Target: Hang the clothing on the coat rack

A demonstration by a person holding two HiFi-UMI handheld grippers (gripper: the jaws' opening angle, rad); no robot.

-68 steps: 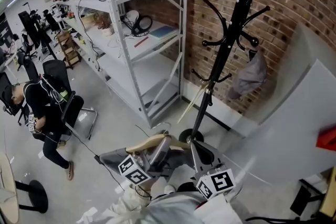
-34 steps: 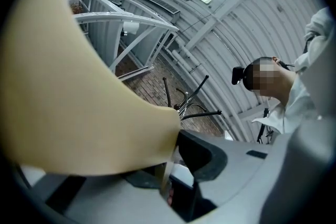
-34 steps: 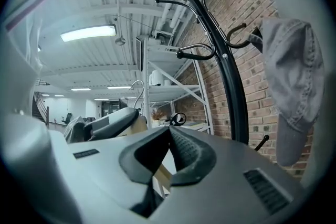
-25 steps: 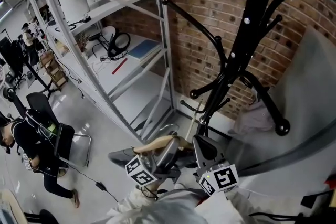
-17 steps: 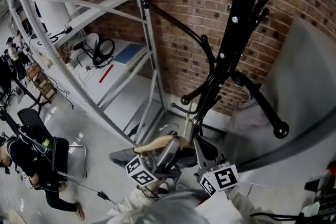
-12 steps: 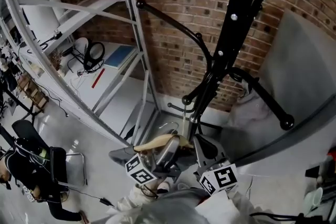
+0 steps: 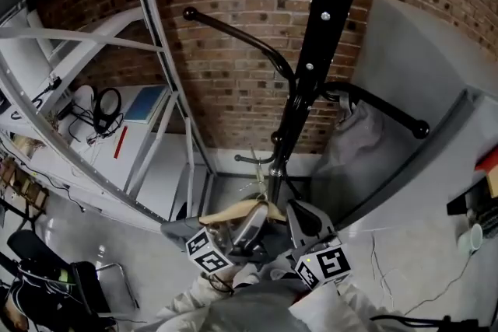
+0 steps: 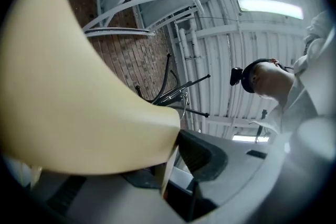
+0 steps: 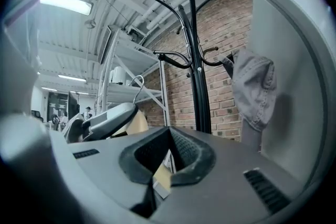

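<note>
Low in the head view I hold a pale wooden hanger [image 7: 233, 209] with dark grey clothing [image 7: 180, 230] draped on it. My left gripper [image 7: 247, 220] is shut on the hanger [image 8: 79, 102], which fills the left gripper view. My right gripper [image 7: 297, 218] is shut on the hanger's other side [image 9: 161, 176]. Its wire hook [image 9: 137, 83] points up. The black coat rack [image 7: 311, 66] stands just beyond the grippers, with curved arms spreading overhead [image 9: 191, 55]. A light grey garment [image 7: 354, 132] hangs on one right-hand arm [image 9: 252, 89].
White metal shelving [image 7: 152, 50] stands close on the left, holding cables and small items. A red brick wall [image 7: 233, 19] lies behind the rack. A big grey panel [image 7: 424, 50] leans at the right. Desk items [image 7: 486, 198] sit at the far right.
The view has closed in on the coat rack, which now stands larger and straight ahead. Both grippers keep the hanger in the same low place in the view.
</note>
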